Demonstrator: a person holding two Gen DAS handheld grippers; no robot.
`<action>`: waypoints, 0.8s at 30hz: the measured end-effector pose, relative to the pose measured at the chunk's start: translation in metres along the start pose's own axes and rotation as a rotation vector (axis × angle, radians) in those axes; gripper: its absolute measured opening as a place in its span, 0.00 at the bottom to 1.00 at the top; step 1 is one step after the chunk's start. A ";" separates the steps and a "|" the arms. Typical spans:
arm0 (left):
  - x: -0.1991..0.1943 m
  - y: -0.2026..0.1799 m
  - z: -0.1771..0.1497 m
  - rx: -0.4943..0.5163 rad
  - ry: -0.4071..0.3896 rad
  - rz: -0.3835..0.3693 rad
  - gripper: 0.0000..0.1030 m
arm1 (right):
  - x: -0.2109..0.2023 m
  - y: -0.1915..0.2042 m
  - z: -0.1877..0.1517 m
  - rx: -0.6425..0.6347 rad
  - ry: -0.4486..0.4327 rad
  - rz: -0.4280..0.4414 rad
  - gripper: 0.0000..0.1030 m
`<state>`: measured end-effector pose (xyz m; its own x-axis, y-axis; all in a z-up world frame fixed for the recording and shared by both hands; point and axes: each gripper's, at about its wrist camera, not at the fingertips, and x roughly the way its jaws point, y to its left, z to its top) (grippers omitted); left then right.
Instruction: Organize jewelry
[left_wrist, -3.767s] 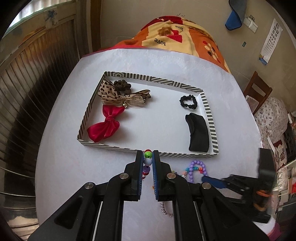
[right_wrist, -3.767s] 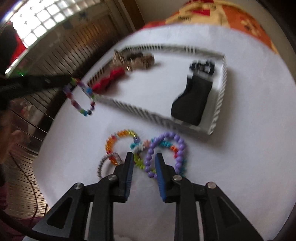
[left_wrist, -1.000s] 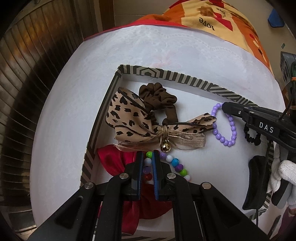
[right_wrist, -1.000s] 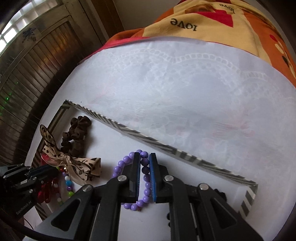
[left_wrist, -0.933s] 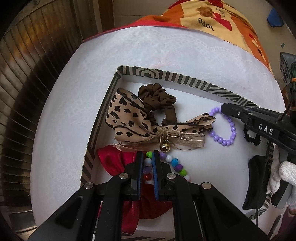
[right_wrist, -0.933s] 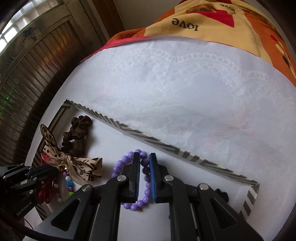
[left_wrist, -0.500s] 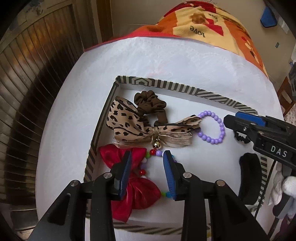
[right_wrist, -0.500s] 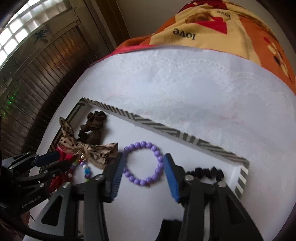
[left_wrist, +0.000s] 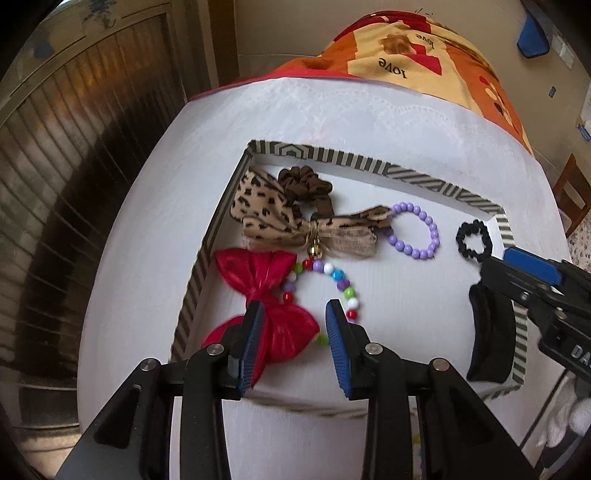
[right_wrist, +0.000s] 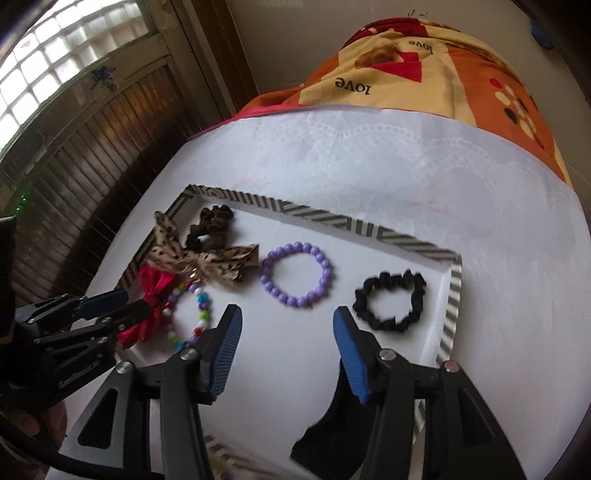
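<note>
Left gripper (left_wrist: 293, 328) jaws apart, empty, above the multicolour bead bracelet (left_wrist: 325, 291) lying in the striped tray (left_wrist: 369, 162). Right gripper (right_wrist: 286, 339) also apart, purple bracelet (right_wrist: 295, 275) lay in tray. Release step looked done; next probably fetching remaining jewelry off the table (right_wrist: 517, 258).

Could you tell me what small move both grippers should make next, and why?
Probably lift both out of the tray. The left gripper and right gripper are open, with the colourful bracelet and purple bracelet lying free inside.
</note>
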<state>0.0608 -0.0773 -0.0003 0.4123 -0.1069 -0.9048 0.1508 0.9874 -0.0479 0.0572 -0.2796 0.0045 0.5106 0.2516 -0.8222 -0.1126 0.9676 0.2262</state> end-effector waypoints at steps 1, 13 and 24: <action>-0.002 0.000 -0.003 0.001 0.003 -0.001 0.12 | -0.005 0.001 -0.004 0.000 -0.002 -0.005 0.52; -0.034 -0.007 -0.045 0.009 0.014 -0.045 0.12 | -0.066 -0.006 -0.060 0.034 -0.040 -0.039 0.55; -0.050 -0.018 -0.097 0.031 0.068 -0.088 0.12 | -0.092 -0.010 -0.132 0.056 -0.004 -0.051 0.56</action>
<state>-0.0494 -0.0790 0.0048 0.3344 -0.1837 -0.9244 0.2121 0.9703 -0.1161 -0.1014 -0.3092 0.0090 0.5178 0.2015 -0.8314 -0.0385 0.9764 0.2127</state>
